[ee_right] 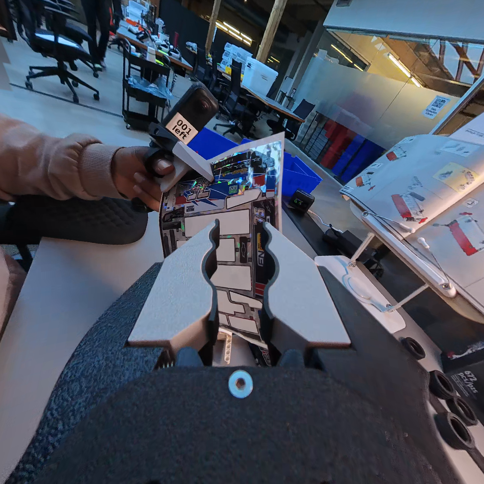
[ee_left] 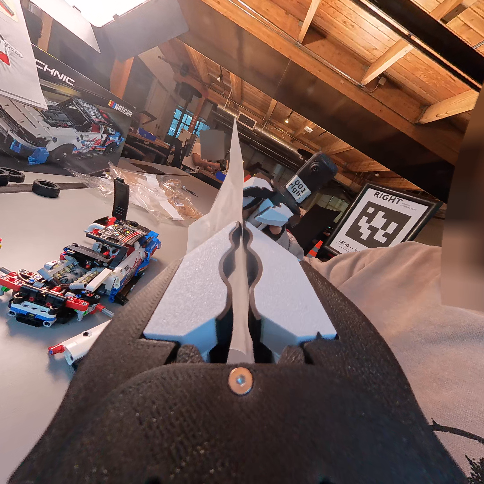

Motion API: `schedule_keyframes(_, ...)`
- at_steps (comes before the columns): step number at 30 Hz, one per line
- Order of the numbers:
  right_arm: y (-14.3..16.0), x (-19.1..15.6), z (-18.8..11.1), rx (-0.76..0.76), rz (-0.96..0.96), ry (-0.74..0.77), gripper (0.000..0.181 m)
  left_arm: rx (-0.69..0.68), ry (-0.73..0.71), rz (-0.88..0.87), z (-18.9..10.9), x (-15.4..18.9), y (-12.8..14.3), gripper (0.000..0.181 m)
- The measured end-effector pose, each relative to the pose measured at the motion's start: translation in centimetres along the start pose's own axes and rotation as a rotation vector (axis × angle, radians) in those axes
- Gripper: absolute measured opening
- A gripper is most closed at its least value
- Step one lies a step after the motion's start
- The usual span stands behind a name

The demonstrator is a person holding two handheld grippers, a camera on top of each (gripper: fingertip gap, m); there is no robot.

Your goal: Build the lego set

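Sticker sheet [ee_right: 222,199] with printed decals, pinched in left gripper [ee_left: 240,230].

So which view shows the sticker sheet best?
The right wrist view: the sticker sheet faces the camera, printed side visible, held by the left claw. The left wrist view shows it only edge-on, clamped in that claw, blank back showing.

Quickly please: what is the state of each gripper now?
Left gripper: closed, holding the sticker sheet by its edge.
Right gripper: open, holding nothing, sheet just beyond it.
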State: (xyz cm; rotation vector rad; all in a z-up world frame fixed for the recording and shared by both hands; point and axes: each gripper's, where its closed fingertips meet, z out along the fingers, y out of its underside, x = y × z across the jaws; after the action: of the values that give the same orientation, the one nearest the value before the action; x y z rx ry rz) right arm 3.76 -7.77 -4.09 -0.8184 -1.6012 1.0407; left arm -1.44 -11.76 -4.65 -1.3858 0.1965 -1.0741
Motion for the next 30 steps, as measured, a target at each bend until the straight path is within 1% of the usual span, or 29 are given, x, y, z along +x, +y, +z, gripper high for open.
schedule_keyframes(5, -0.3, -0.8, 2.0, -0.059, -0.149, 0.031, 0.03, -0.009, 0.002, -0.004, 0.2, 0.0, 0.3, 0.0)
schedule_keyframes(9, -0.2, -0.5, 3.2, -0.108, -0.243, 0.072, 0.039, -0.023, -0.001, 0.004, 0.3, 0.0, 0.6, 0.0)
schedule_keyframes(16, 0.7, -1.2, 4.9, -0.162, -0.297, 0.038, 0.05, -0.063, 0.008, 0.034, 0.8, 0.4, 1.2, 0.0)
schedule_keyframes(21, -0.1, -1.1, 4.9, -0.134, -0.292, 0.025, 0.061, -0.102, 0.033, 0.042, 1.1, 0.7, 1.8, 0.0)
schedule_keyframes(23, -0.2, -1.3, 4.9, -0.125, -0.279, -0.002, 0.065, -0.12, 0.047, 0.043, 1.3, 1.0, 2.1, 0.0)
schedule_keyframes(26, 0.0, -2.0, 4.9, -0.118, -0.257, -0.047, 0.063, -0.147, 0.062, 0.052, 1.6, 1.2, 2.6, 0.0)
schedule_keyframes(30, 0.3, -2.8, 4.7, -0.101, -0.219, -0.099, 0.053, -0.18, 0.086, 0.06, 1.6, 1.4, 3.1, 0.0)
